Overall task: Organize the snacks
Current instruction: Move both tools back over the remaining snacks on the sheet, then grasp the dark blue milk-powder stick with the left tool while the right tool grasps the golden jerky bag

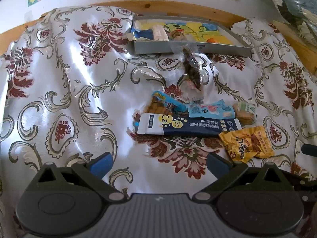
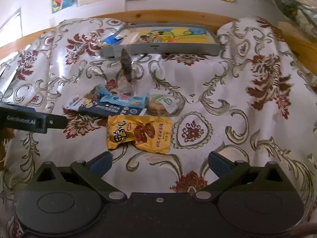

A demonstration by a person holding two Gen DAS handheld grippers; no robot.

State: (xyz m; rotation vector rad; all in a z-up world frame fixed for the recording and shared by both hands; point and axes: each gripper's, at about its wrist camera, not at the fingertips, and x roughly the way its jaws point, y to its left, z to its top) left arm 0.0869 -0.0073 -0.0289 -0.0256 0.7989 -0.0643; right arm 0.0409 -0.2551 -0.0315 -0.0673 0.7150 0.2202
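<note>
Loose snacks lie mid-table on the flowered cloth: a navy-and-white sachet (image 1: 188, 126) (image 2: 111, 108), a light blue packet (image 1: 210, 110) (image 2: 126, 100), a round biscuit pack (image 1: 244, 113) (image 2: 161, 105), a yellow packet (image 1: 246, 143) (image 2: 139, 133) and a clear bag of dark pieces (image 1: 192, 69) (image 2: 126, 65). A grey tray (image 1: 190, 48) (image 2: 162, 48) at the back holds a few snacks. My left gripper (image 1: 160, 163) stands open, short of the sachet. My right gripper (image 2: 160, 161) stands open just before the yellow packet. Neither holds anything.
The left gripper's black finger (image 2: 33, 121) reaches in from the left of the right wrist view. A wooden rail (image 1: 178, 8) runs behind the tray below a wall with colourful pictures. Bare cloth (image 1: 59, 79) spreads to the left and cloth (image 2: 257, 99) to the right.
</note>
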